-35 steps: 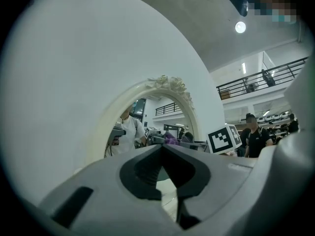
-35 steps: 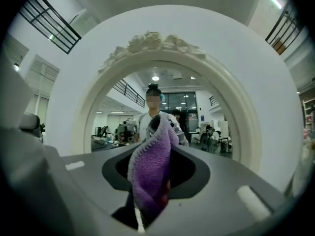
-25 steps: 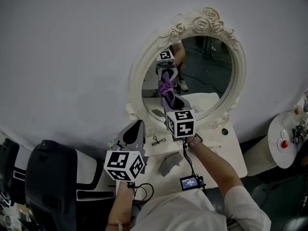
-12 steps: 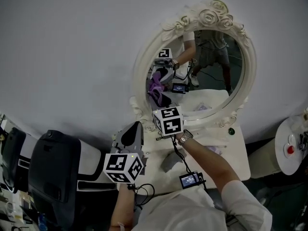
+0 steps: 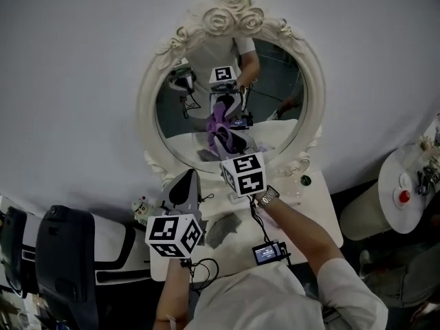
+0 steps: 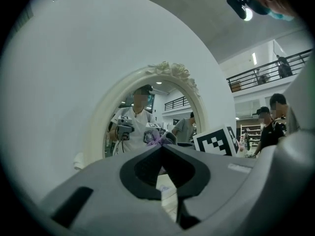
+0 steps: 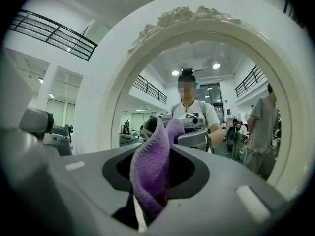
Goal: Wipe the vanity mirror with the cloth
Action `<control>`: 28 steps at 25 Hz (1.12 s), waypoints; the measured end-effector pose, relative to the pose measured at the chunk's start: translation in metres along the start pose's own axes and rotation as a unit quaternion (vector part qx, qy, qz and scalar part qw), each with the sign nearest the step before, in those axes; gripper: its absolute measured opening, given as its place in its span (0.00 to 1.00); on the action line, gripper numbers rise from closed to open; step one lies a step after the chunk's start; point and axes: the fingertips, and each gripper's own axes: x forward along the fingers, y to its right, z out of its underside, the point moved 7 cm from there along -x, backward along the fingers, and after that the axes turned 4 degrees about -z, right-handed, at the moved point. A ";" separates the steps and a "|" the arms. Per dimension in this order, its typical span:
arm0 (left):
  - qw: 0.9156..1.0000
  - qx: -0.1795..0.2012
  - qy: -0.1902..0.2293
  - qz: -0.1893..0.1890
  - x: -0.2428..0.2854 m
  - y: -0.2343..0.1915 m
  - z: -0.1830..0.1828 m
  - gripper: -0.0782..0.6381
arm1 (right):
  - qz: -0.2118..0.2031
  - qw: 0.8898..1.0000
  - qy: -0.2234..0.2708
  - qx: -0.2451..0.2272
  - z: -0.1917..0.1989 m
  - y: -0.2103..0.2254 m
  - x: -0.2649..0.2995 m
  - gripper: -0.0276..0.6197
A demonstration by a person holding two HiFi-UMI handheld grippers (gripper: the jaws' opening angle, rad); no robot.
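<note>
The vanity mirror (image 5: pixel 147 115), oval in a white frame with carved roses on top, stands upright on the tabletop (image 5: pixel 317 215). The purple cloth (image 7: pixel 150 176), folded, is pinched in the right claw (image 7: pixel 160 134), at the lower glass.

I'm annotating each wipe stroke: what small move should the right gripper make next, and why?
Probably sweep the cloth sideways across the glass. The right gripper is shut on the purple cloth, whose end is up at the lower middle of the vanity mirror, close to its own reflection, with glass on both sides. The left gripper is shut and empty.
</note>
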 end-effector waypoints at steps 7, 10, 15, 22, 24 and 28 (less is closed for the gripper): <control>0.999 0.004 -0.008 0.051 0.047 0.060 0.011 0.11 | 0.076 0.996 0.008 0.034 0.011 0.104 -0.053 0.19; 0.997 0.002 -0.010 0.079 0.065 0.085 0.015 0.11 | 0.101 0.994 0.004 0.040 0.016 0.134 -0.072 0.16; 0.994 0.002 -0.020 0.104 0.084 0.110 0.023 0.11 | 0.144 0.989 0.017 0.011 0.017 0.160 -0.094 0.14; 0.994 -0.005 -0.019 0.112 0.084 0.112 0.025 0.11 | 0.224 0.973 0.019 0.050 0.027 0.201 -0.129 0.13; 0.993 -0.007 -0.021 0.112 0.080 0.110 0.026 0.11 | 0.227 0.972 0.020 0.058 0.029 0.200 -0.135 0.13; 0.994 -0.007 -0.025 0.110 0.067 0.103 0.028 0.11 | 0.229 0.972 0.024 0.053 0.030 0.183 -0.144 0.13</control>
